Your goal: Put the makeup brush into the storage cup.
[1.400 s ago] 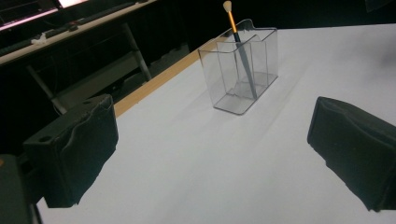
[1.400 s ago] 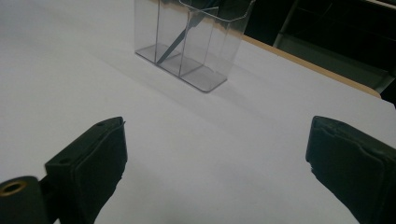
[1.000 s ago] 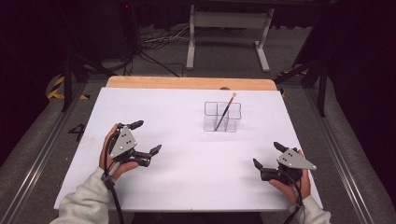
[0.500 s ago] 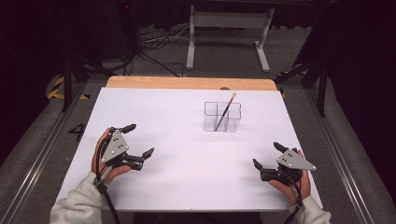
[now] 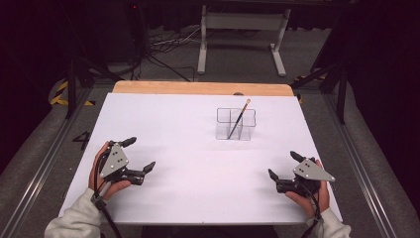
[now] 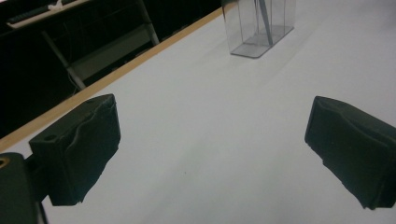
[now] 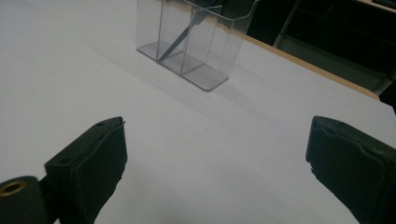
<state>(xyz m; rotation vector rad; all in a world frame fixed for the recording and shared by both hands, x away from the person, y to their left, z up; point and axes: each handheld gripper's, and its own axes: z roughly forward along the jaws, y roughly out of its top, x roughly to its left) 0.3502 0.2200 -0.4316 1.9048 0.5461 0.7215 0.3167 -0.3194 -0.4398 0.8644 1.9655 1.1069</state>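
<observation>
While both jaws stand apart and empty, the right hand-held gripper (image 5: 280, 166) sits nearer the brush (image 5: 238, 119), which leans toward upper right in the clear holder (image 5: 236, 124) above centre; the left hand-held gripper (image 5: 139, 154) rests farther, lower left.

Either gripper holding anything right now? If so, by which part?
Nothing is held. The left gripper and right gripper both have jaws wide open over bare table. The brush stands in the clear holder, apart from both.
</observation>
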